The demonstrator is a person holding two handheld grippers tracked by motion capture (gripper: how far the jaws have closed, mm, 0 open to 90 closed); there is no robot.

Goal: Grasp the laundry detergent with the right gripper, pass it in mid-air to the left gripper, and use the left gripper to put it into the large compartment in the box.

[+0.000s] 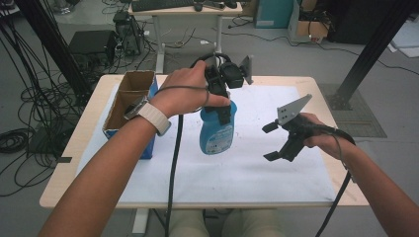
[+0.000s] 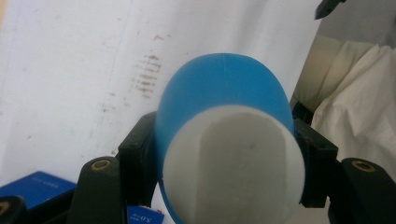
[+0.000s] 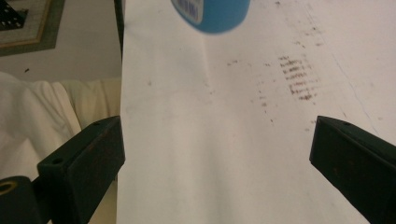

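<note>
Blue bottle (image 1: 217, 131) with white label, black jaws, white sheet (image 1: 257, 168), brown box (image 1: 129, 94)

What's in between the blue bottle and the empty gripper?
Nothing. In the high view, the stretch between the blue bottle, held by the left gripper, and the open right gripper shows just bare white paper on the table.

cardboard box (image 1: 129, 97), white sheet (image 1: 257, 168), table (image 1: 74, 148)
</note>
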